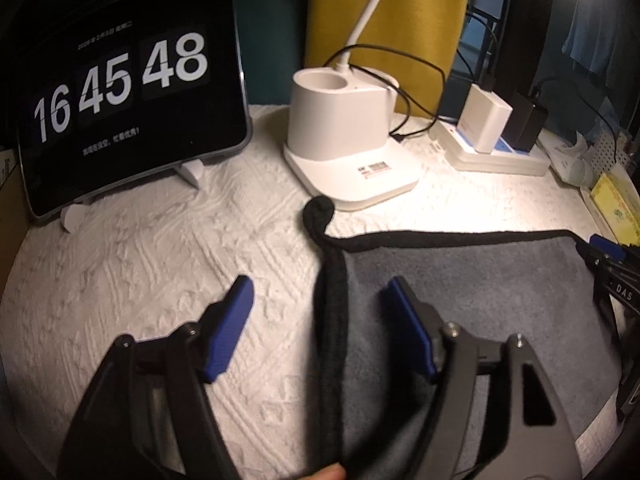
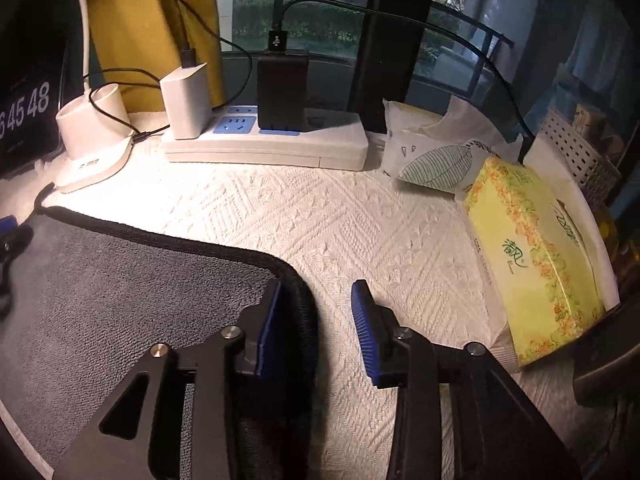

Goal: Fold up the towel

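A grey towel with a black hem lies flat on the white quilted cover; it also shows in the right wrist view. A black loop sticks out at its far left corner. My left gripper is open, its jaws astride the towel's left hem. My right gripper is open, its jaws astride the towel's right hem near the far right corner. The right gripper's tip shows at the towel's right edge in the left wrist view.
A tablet clock stands at the back left. A white lamp base sits just behind the towel's loop. A power strip with chargers lies behind. Tissue packs lie to the right.
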